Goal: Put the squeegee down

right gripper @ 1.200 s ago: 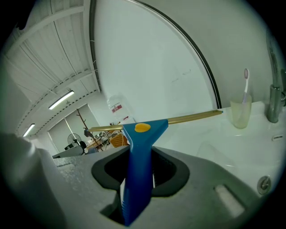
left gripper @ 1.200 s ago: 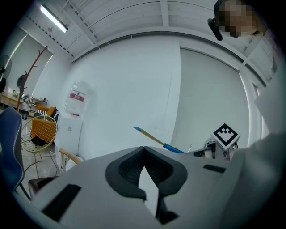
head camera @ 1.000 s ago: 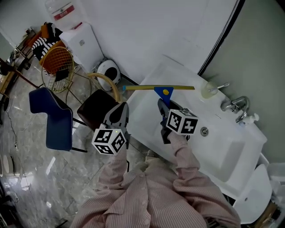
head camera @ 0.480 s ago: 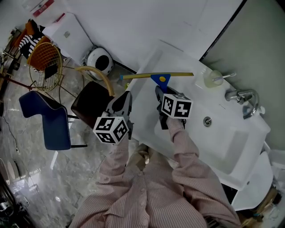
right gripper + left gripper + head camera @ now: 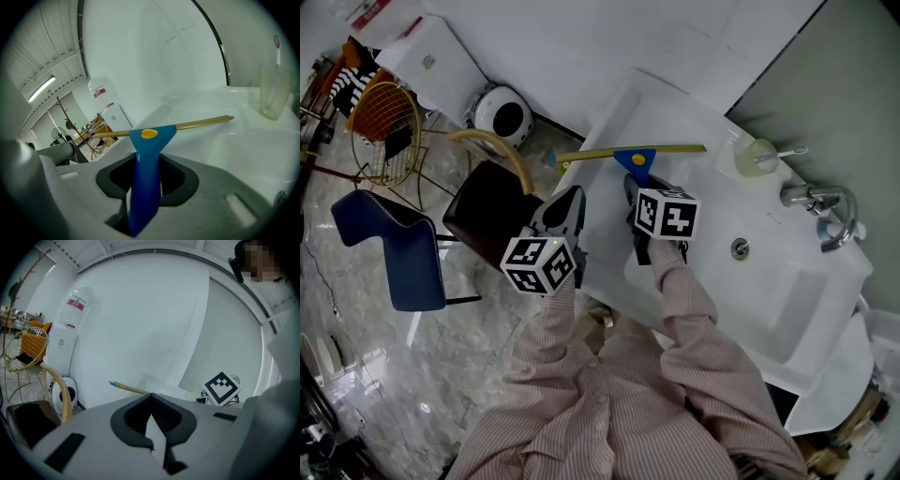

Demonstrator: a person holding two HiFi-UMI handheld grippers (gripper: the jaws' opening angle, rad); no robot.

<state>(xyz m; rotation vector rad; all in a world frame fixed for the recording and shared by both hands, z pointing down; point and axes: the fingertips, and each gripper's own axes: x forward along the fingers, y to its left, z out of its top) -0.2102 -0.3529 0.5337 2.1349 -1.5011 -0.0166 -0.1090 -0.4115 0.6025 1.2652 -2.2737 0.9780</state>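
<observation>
The squeegee [image 5: 630, 154] has a blue handle [image 5: 145, 168] and a long yellowish blade [image 5: 197, 124]. It hangs over the left end of the white sink counter [image 5: 675, 112]. My right gripper [image 5: 631, 187] is shut on the blue handle, and the blade lies crosswise just beyond its jaws [image 5: 146, 157]. I cannot tell whether the blade touches the counter. My left gripper [image 5: 570, 199] hovers off the counter's left edge, shut with nothing in it [image 5: 151, 395]. The blade's tip [image 5: 123, 387] shows in the left gripper view too.
A cup with a toothbrush [image 5: 757, 157] and a faucet [image 5: 820, 211] stand behind the basin [image 5: 787, 291]. Left of the counter on the floor stand a dark chair [image 5: 487, 211], a blue chair [image 5: 389, 248], a round white appliance [image 5: 504, 117] and a wire basket chair [image 5: 389, 122].
Both grippers have sunk toward the counter's left end, the right one still carrying the squeegee. The grip on the handle is the same.
</observation>
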